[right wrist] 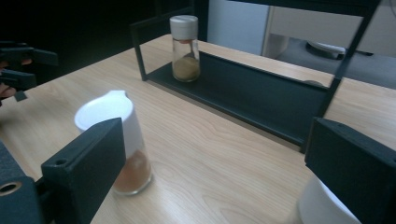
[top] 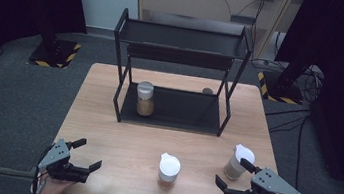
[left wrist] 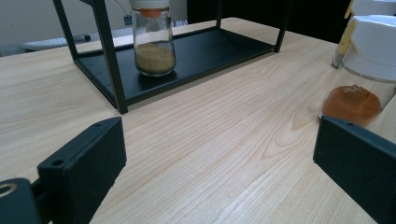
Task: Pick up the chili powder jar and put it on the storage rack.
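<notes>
Both grippers sit at the near edge, jaws wide, holding nothing: left gripper [top: 82, 158] at the near-left corner, right gripper [top: 236, 175] at the near right.

Things in play, as I read it: three spice jars going onto the rack [top: 172, 115]. One jar [top: 145, 98] already stands upright on the left end of the lower shelf. Mid jar [top: 169, 169] stands on the table [top: 119, 135] between the grippers, white flip lid, orange powder at the bottom. Right jar [top: 238, 162] stands just beside the right gripper's far jaw; whether they touch, can't tell.

Risks from here:
- Right jar is the closest call. In the right gripper view its white lid [right wrist: 322, 205] is tucked under the right-hand jaw. Any sideways swing before lining up knocks it over, and it's near the table's right edge.
- Both jars are tall and narrow with most weight low, glass and probably slick. Grab on the lid and it may pop or the jar may pivot; grip the glass body instead.
- Lid tabs stick out on one side; a jaw catching one could flip the lid open.
- Rack posts and the top shelf leave a tight entry. Coming in high clips the upper tray; coming in left bumps the shelved jar.
- Both grippers going for the mid jar at once means a collision.
</notes>
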Demonstrator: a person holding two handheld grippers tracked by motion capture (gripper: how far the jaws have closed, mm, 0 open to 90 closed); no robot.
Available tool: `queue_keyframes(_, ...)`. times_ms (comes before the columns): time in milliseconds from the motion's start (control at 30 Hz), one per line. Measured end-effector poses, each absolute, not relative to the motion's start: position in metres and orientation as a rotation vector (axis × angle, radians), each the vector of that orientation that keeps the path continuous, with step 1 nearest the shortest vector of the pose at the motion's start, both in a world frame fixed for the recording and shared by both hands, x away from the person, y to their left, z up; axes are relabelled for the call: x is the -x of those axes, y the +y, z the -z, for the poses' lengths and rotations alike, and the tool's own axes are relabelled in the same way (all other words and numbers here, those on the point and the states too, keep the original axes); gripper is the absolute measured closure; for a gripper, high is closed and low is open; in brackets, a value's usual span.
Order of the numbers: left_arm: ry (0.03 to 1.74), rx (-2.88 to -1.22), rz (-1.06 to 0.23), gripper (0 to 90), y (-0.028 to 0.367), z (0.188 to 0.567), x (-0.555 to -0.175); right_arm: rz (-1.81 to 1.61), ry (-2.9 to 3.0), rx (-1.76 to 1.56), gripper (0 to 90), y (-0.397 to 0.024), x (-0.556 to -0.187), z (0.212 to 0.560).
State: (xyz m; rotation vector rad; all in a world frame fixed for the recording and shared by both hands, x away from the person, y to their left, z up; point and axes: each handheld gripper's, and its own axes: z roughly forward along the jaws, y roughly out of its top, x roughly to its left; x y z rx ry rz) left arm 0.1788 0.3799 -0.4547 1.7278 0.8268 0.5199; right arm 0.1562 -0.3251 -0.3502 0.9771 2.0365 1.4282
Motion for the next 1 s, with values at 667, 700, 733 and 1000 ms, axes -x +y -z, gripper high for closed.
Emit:
queue_keyframes(667, 0.829, -1.732, -0.509, 1.6, 0.38, 0.455, -0.181, -1.483, 2.187, -0.885, 5.2, -0.273, -0.19, 0.346)
queue_keyframes(700, 0.829, -1.733, -0.508, 1.6, 0.38, 0.455, -0.181, -1.479, 2.192, -0.882, 5.2, -0.271, -0.191, 0.346)
queue_keyframes(733, 0.828, -1.733, -0.508, 1.6, 0.38, 0.455, -0.181, -1.482, 2.197, -0.883, 5.2, -0.269, -0.193, 0.347)
queue_keyframes(1000, 0.826, -1.736, -0.509, 1.7, 0.38, 0.455, -0.181, -1.498, 2.234, -0.854, 5.5, -0.251, -0.203, 0.352)
